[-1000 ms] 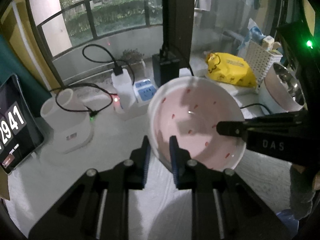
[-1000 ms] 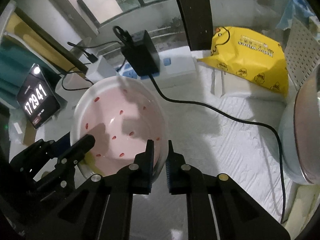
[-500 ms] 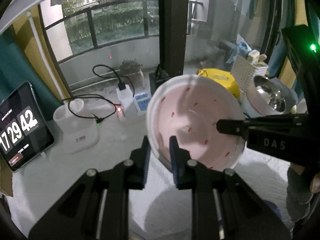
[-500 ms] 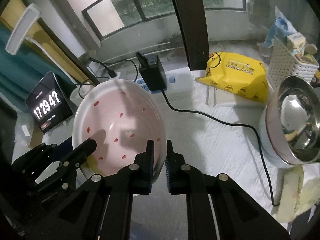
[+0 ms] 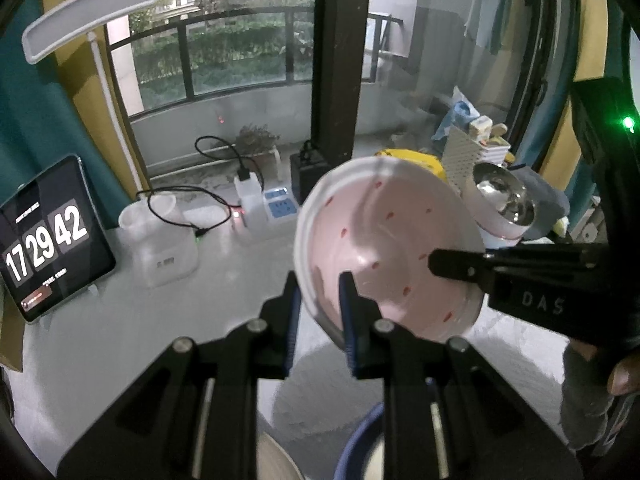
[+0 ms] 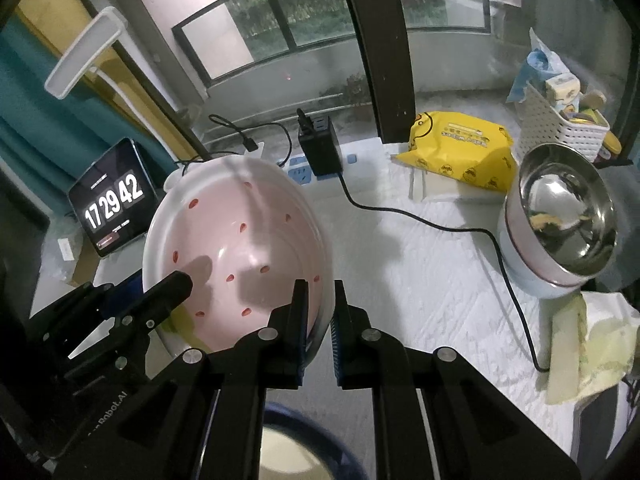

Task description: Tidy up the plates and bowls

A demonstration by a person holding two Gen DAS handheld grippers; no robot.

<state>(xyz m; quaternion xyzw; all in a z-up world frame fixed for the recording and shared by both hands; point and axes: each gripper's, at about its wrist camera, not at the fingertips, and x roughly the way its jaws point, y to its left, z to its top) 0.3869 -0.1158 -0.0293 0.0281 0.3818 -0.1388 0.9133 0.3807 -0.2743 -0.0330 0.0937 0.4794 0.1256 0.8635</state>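
Two grips share one load: my left gripper (image 5: 319,300) is clenched on the rim of the pink speckled bowl (image 5: 384,248) at about seven o'clock, and my right gripper (image 6: 320,312) pinches the opposite edge at about five o'clock in its own view. Held tilted above the white table (image 6: 420,280), the bowl looks stiff, glazed, slick and breakable, so I judge rim pinches right but slip-prone. Farther off at two o'clock sits the steel bowl (image 6: 568,216).

blue-rimmed dish (image 6: 304,440) cut off below
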